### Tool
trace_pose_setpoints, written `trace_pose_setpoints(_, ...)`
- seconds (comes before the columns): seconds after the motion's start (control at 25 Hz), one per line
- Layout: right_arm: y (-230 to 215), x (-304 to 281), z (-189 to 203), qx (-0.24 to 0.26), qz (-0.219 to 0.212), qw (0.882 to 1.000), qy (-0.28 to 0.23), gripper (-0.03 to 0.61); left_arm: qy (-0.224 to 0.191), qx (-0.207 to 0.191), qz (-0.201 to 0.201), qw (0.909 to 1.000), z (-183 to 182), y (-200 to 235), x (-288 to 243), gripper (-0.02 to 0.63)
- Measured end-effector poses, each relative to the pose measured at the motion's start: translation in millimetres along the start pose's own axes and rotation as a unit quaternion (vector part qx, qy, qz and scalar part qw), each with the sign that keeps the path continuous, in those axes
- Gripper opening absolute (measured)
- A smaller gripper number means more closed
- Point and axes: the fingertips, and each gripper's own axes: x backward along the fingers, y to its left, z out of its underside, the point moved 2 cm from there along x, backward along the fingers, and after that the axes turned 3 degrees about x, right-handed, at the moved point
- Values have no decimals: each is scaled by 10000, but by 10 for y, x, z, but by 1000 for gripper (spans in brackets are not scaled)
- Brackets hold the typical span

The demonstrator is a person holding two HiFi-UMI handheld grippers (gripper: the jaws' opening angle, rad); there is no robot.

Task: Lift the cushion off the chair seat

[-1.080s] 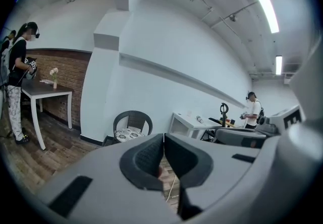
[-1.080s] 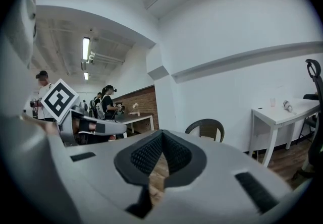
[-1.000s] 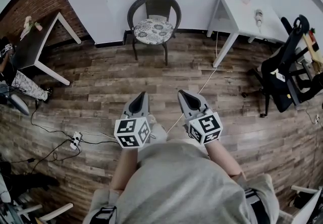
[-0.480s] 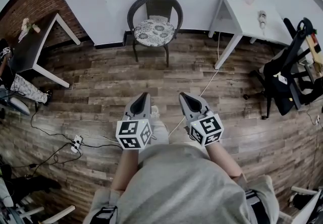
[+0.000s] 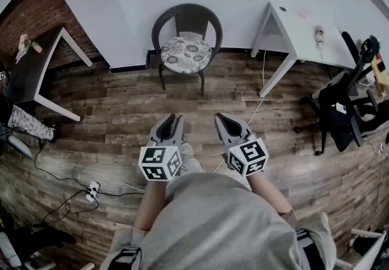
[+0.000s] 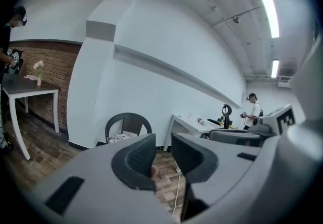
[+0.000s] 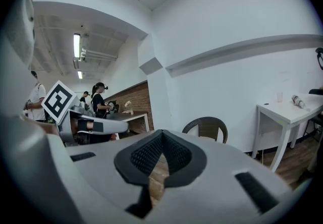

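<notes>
A dark wicker chair (image 5: pixel 186 19) stands against the white wall, with a round floral cushion (image 5: pixel 186 54) lying flat on its seat. Both grippers are held side by side over the wood floor, well short of the chair and pointing at it. My left gripper (image 5: pixel 172 121) has its jaws opening, with a narrow gap and nothing between them. My right gripper (image 5: pixel 222 120) is shut and empty. The left gripper view shows the chair (image 6: pixel 128 121) and a strip of the cushion (image 6: pixel 120 137) beyond its fingers. In the right gripper view the chair back (image 7: pixel 206 126) shows, while the seat is hidden.
A white table (image 5: pixel 304 22) stands right of the chair and a dark table (image 5: pixel 36 62) to its left by the brick wall. A black office chair (image 5: pixel 343 101) is at far right. Cables and a power strip (image 5: pixel 91 190) lie on the floor at left. People stand by the tables.
Both grippers have moved forward toward the chair, which now looks nearer. The left gripper's jaws have parted a little; the right one's stay together.
</notes>
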Motion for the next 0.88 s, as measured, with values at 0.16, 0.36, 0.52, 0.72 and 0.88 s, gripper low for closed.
trace_pose_setpoints(0.16, -188, -468, -166, -22, 55, 10000, 17, 2, 47, -37, 81, 9999, -259, 291, -355, 116)
trace_pose_setpoints(0.36, -370, -1040, -327, -5, 95, 10000, 19, 2, 61, -70, 104, 9999, -526, 681, -772, 133)
trace_pose_setpoints(0.52, -520, -1467, -430, -5, 122, 9999, 26, 2, 79, -62, 134, 9999, -707, 950, -1103, 138)
trace_pose_setpoints(0.72, -687, -1921, -502, -16, 136, 9999, 48, 2, 76, -38, 93, 9999, -866, 1263, -1455, 144)
trace_pose_setpoints(0.88, -782, -2274, -520, -42, 131, 9999, 77, 2, 100, 13, 32, 9999, -958, 1531, -1698, 146)
